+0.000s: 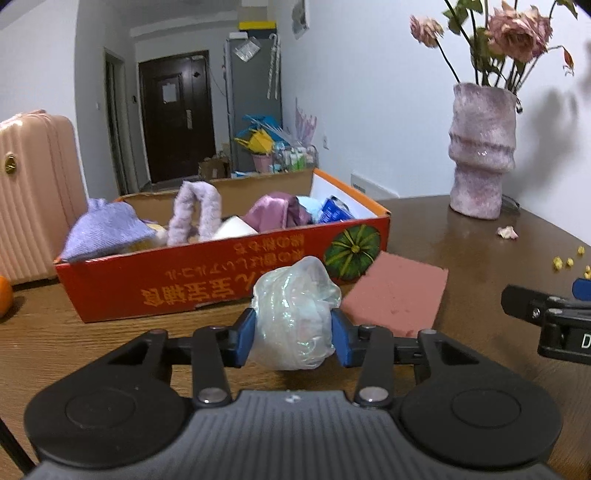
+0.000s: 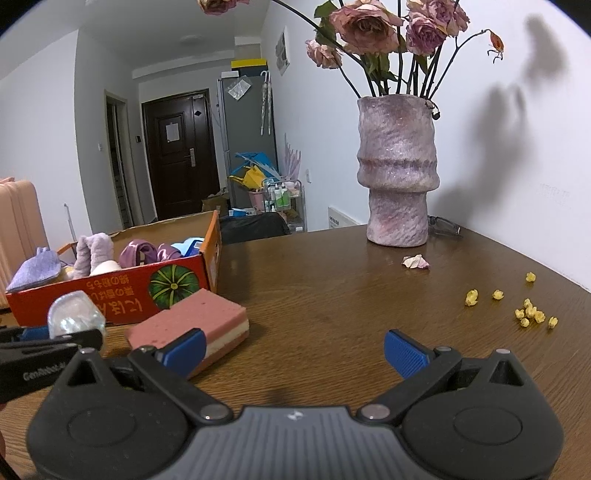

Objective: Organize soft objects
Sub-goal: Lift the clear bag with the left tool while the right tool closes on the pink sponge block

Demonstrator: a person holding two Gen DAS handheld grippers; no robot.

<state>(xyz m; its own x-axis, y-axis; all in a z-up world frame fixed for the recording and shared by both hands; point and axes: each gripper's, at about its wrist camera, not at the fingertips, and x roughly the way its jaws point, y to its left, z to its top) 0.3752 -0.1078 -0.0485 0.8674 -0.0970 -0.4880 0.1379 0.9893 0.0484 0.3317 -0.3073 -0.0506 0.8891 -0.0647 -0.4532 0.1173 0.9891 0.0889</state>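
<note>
Left wrist view: left gripper (image 1: 293, 332) pinches a crumpled iridescent plastic bundle (image 1: 295, 314) above the wooden table (image 1: 110, 339), likely bound for the orange cardboard box (image 1: 221, 273), while right gripper (image 2: 295, 350) waits, jaws wide, empty.

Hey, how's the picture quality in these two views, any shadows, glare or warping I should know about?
Left wrist view: fisheye bends the table edge, corners are dark, and the vase casts a soft shadow on the wall. Right wrist view: same bending, stronger flower shadows on the wall, and a sheen on the tabletop near the vase. Both are reasonably sharp.
</note>
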